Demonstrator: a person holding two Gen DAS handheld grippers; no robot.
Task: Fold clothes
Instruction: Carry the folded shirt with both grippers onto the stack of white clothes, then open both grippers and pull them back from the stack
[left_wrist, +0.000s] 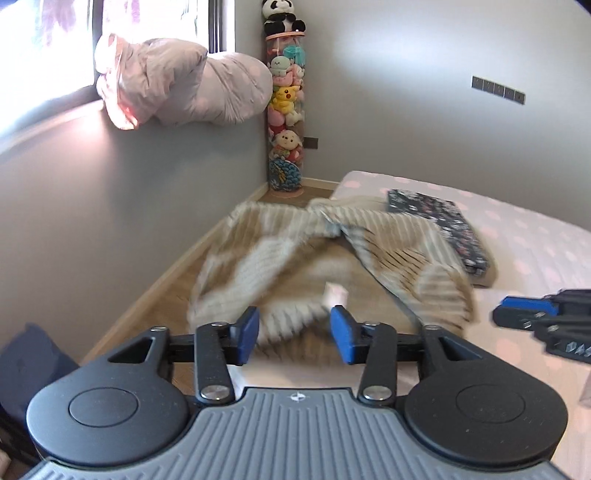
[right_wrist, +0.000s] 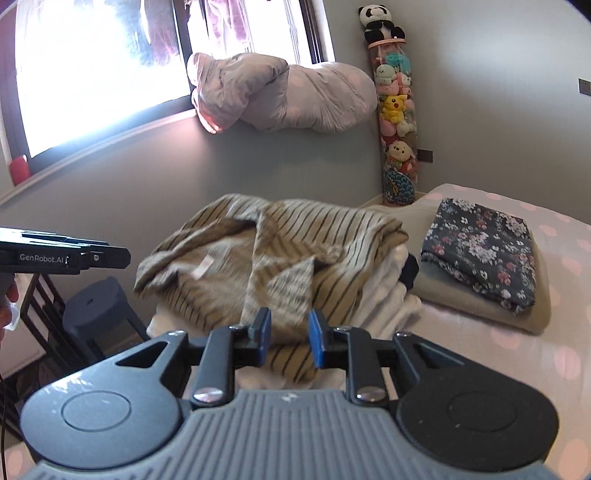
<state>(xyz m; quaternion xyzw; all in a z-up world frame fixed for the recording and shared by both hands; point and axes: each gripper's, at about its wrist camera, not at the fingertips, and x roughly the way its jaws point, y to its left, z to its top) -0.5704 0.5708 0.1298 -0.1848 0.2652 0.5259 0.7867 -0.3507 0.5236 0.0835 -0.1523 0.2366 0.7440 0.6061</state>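
You're looking at a beige shirt with thin dark stripes (right_wrist: 295, 236), a dark folded cloth with white and pink flowers (right_wrist: 484, 247) on a plain beige one (right_wrist: 480, 306), a pale pink-dotted bed sheet (right_wrist: 517, 354), and blue-padded black hand-held grippers (right_wrist: 289, 334).

Grey walls (right_wrist: 480, 92), bright window (right_wrist: 92, 92), wooden floor (left_wrist: 147, 295).

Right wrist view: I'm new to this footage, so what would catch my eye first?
The crumpled tan striped garment heaped on the bed's near edge, just ahead of the open right gripper. Next, the folded dark floral cloth to its right, and the tall tube of plush toys in the corner.
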